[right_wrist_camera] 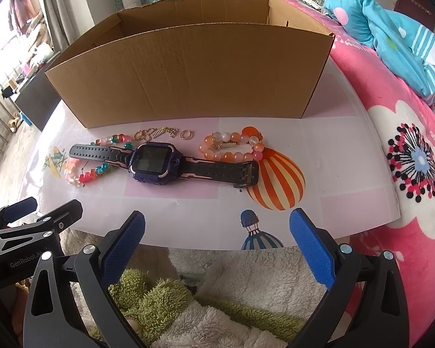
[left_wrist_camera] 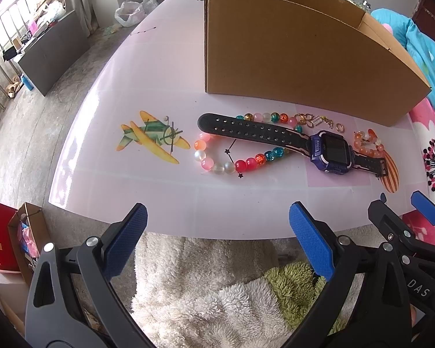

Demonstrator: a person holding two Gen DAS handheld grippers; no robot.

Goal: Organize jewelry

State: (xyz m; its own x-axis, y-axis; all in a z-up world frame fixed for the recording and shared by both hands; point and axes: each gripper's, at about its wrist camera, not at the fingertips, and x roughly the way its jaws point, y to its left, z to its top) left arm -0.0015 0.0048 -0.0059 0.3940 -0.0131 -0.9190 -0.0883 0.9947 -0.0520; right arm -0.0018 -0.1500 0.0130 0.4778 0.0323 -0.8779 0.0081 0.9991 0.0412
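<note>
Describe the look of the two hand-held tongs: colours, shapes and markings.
Both the left tongs and the right tongs have black plastic frames with triangular cut-outs, silver rivets and blue textured fingertip pads. White lettering shows on their bodies.

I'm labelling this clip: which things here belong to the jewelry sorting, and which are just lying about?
Belong: smartwatch, multicolour bead bracelet, orange bead bracelet, gold ring, gold clasp chain, cardboard box.

Lying about: fleece blanket, pink bedspread, blue quilt.

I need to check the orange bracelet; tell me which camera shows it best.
The right wrist view: the orange bracelet lies near centre, its whole loop and clasp visible. In the left wrist view it sits far right, small and bunched behind the watch.
</note>
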